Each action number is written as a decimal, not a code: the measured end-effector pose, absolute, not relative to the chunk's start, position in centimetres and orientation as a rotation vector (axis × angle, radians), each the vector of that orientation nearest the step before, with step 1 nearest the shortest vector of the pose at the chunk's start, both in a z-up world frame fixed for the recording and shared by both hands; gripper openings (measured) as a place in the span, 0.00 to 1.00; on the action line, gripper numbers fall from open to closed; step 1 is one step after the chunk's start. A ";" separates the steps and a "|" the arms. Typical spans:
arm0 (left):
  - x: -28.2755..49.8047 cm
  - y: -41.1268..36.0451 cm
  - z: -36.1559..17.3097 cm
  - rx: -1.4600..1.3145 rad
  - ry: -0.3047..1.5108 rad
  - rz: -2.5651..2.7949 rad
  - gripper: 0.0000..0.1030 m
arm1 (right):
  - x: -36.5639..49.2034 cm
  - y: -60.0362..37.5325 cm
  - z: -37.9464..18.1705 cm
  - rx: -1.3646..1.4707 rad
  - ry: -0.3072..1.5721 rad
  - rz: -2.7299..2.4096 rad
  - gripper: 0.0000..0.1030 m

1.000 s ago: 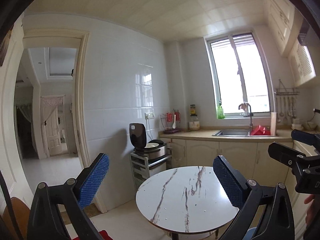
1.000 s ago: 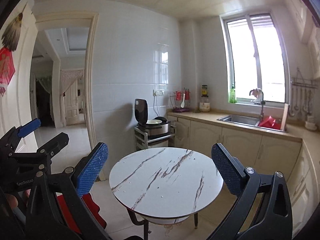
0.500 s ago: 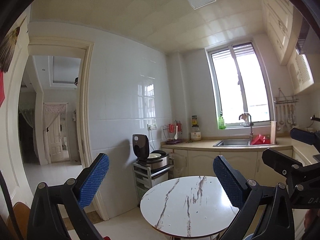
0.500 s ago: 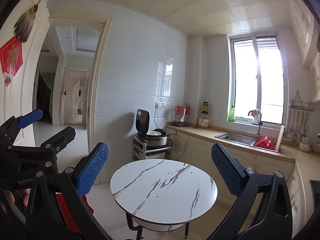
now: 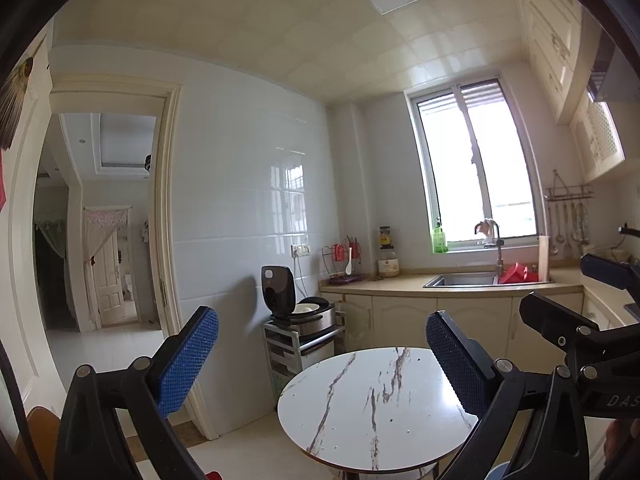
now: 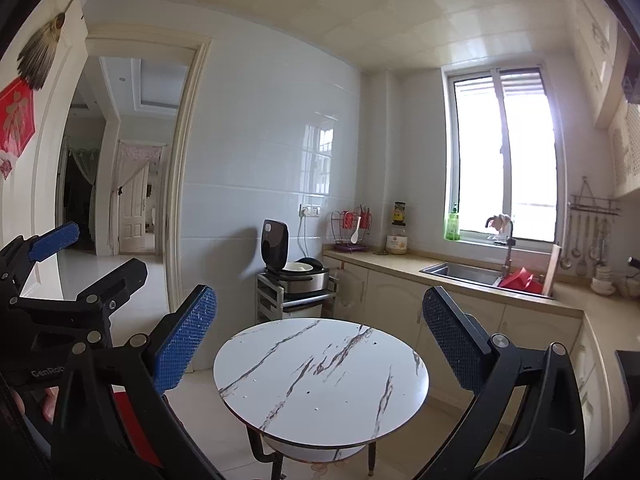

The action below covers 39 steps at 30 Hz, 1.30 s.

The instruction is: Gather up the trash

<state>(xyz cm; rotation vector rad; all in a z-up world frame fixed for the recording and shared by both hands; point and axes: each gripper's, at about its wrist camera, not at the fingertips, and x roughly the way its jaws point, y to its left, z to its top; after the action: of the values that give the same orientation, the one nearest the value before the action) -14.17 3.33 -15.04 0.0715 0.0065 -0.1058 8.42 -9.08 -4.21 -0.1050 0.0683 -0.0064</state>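
My left gripper point(image 5: 322, 350) is open and empty, held high in front of a round white marble-pattern table point(image 5: 376, 404). My right gripper point(image 6: 320, 334) is open and empty too, also facing the table point(image 6: 320, 376). The right gripper's body shows at the right edge of the left wrist view point(image 5: 592, 344). The left gripper's body shows at the left of the right wrist view point(image 6: 60, 300). Only a few tiny specks lie on the tabletop. No piece of trash is clearly in view.
A rice cooker point(image 6: 292, 268) stands on a small cart behind the table. A counter with a sink point(image 6: 464, 272) runs along the right wall under a window. An open doorway point(image 6: 128, 184) is at the left. Something red point(image 6: 132, 420) sits on the floor at lower left.
Both grippers have tilted upward over the last second, so more ceiling shows and the table sits lower in each view. Both stay open.
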 end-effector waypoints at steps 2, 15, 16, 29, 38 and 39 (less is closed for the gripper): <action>-13.7 3.8 -14.6 0.075 0.007 -0.107 0.99 | 8.4 -9.2 -4.2 -0.105 0.070 -0.007 1.00; -10.7 7.1 -13.4 0.081 0.005 -0.115 0.99 | 7.8 -9.5 -4.1 -0.108 0.067 -0.018 1.00; -10.4 7.4 -13.4 0.083 0.004 -0.115 0.99 | 7.8 -9.5 -4.1 -0.108 0.067 -0.017 1.00; -7.9 9.2 -12.7 0.081 0.011 -0.129 0.99 | 7.7 -9.6 -4.1 -0.106 0.072 -0.019 1.00; -7.0 10.0 -12.4 0.077 0.017 -0.134 0.99 | 7.7 -9.8 -4.2 -0.105 0.073 -0.019 1.00; -7.0 10.0 -12.4 0.077 0.017 -0.133 0.99 | 7.7 -9.8 -4.2 -0.105 0.075 -0.021 1.00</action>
<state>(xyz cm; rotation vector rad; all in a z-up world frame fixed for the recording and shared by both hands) -7.01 10.02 -12.41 0.0769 0.0167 -0.1334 7.69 -9.78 -4.23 -0.1048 0.0746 -0.0205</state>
